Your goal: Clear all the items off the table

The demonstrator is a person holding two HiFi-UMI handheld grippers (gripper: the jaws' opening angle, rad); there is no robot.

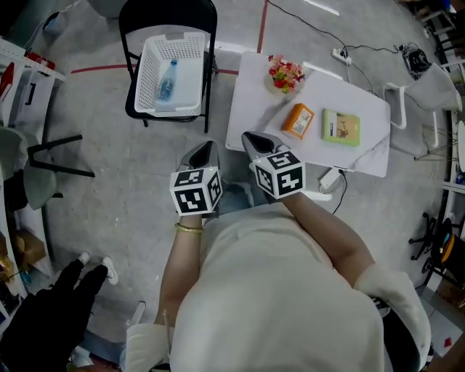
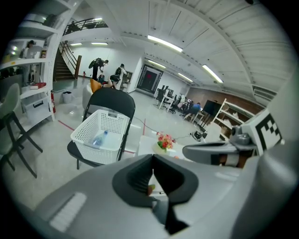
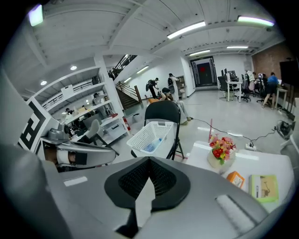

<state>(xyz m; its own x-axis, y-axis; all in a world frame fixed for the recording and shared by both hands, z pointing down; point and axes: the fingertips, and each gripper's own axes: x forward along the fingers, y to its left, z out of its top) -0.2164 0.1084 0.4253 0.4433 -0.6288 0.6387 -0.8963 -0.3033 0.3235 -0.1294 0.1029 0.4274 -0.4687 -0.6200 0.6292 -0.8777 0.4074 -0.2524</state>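
Left gripper point(image 1: 207, 147) beside right gripper point(image 1: 251, 138), both tilted down, jaws together

A white table point(image 1: 251, 102) stood on the floor point(image 1: 109, 189). On it were flowers point(image 1: 285, 73) at the far left, an orange box point(image 1: 298, 120) mid-table and a green box point(image 1: 341, 127) just right of that. Left of the table, a chair point(image 1: 167, 18) bore a basket point(image 1: 145, 80) with a bottle point(image 1: 166, 81) in it.

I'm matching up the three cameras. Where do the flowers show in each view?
Head view: flowers upper middle, at the far left corner of the table.
Left gripper view: flowers just below centre.
Right gripper view: flowers right of centre, lower half.
Shared landmark: the white basket, left of the flowers in every view.
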